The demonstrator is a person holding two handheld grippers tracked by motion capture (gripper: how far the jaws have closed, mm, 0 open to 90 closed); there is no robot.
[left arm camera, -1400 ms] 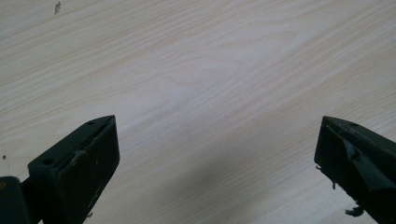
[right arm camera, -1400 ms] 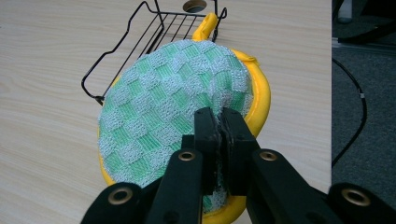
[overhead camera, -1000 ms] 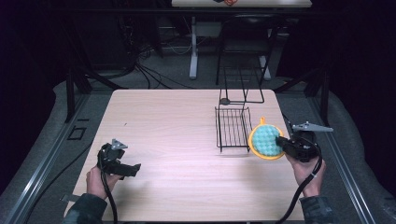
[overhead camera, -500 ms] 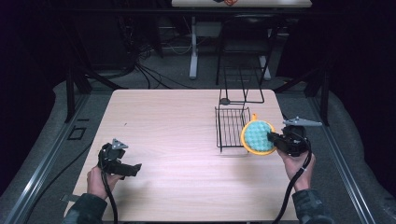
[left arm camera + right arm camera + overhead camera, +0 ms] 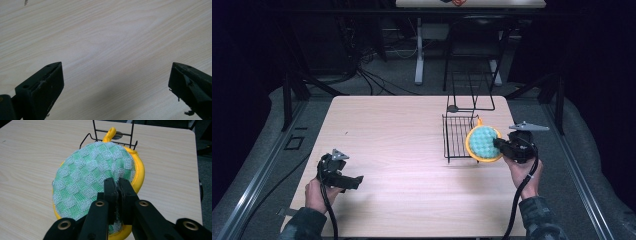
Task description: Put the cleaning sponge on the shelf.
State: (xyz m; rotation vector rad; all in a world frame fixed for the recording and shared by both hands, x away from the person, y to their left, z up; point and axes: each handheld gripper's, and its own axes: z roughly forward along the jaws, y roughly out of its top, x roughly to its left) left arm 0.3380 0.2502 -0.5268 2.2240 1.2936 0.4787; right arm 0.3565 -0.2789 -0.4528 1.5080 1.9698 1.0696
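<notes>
1. With the right gripper (image 5: pixel 116 192) clenched on the edge of the round green-and-yellow pot holder (image 5: pixel 95 182), the pad hangs out ahead of the jaws, just at the near side of the black wire rack (image 5: pixel 458 135).
2. Risk: the grip is a thin pinch on the rim only. The soft pad could sag, twist or slip out if it catches a wire.
3. Risk: the yellow loop (image 5: pixel 110 133) beyond the jaw tips sits right at the rack wires. It could snag and drag the light rack across the table (image 5: pixel 402 120).
4. Left gripper (image 5: pixel 337 172) is released, jaws wide apart over bare wood, nothing between them, well apart from the rack. Not steadying anything.
5. Obstruction: the rack's upright wire frame (image 5: pixel 472 92) stands past the pad, so likely entry is from above.
</notes>
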